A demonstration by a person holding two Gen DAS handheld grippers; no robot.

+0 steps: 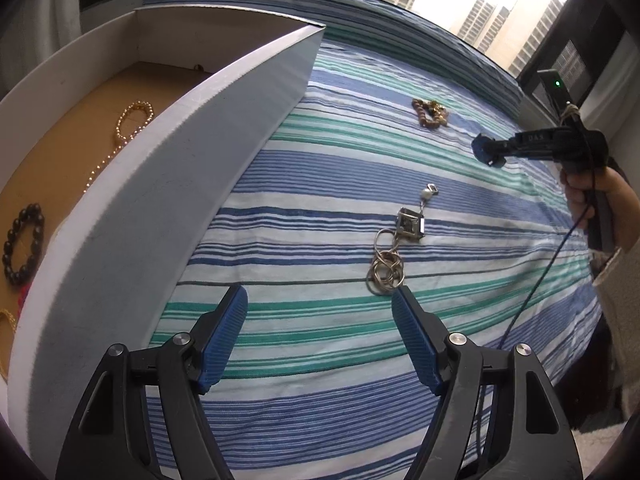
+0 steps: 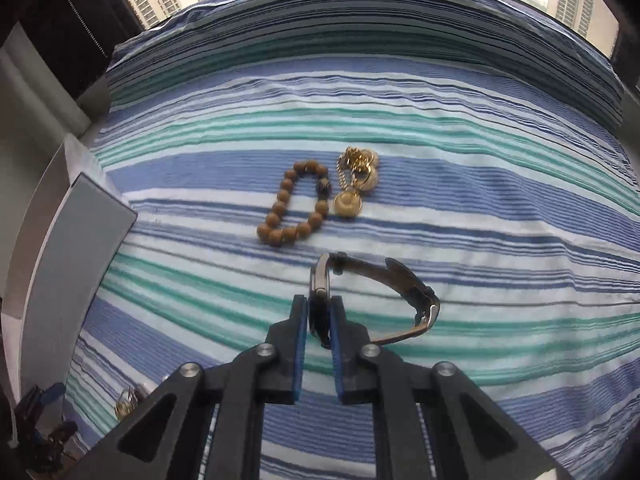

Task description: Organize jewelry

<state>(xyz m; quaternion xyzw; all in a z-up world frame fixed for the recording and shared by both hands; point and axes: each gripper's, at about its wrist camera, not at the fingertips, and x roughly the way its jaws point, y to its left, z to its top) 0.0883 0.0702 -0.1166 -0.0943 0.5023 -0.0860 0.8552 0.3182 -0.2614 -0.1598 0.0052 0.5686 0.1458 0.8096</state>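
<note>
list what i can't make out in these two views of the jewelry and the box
- Watch, right wrist view: its face is turned edge-on and clamped between the right hand-held gripper pads, so the dial is unreadable.
- Box, left wrist view: its near wall hides part of the floor; the gold bead strand runs behind it.
- Red item, same view: mostly hidden by the wall.
- Gold cluster, right wrist view: too tangled to tell pieces apart.

Letters on the right gripper [image 1: 490,152]: "DAS", small and pale on its black side, seen from the left wrist camera.
Other words or numbers: none can be read anywhere else.
</note>
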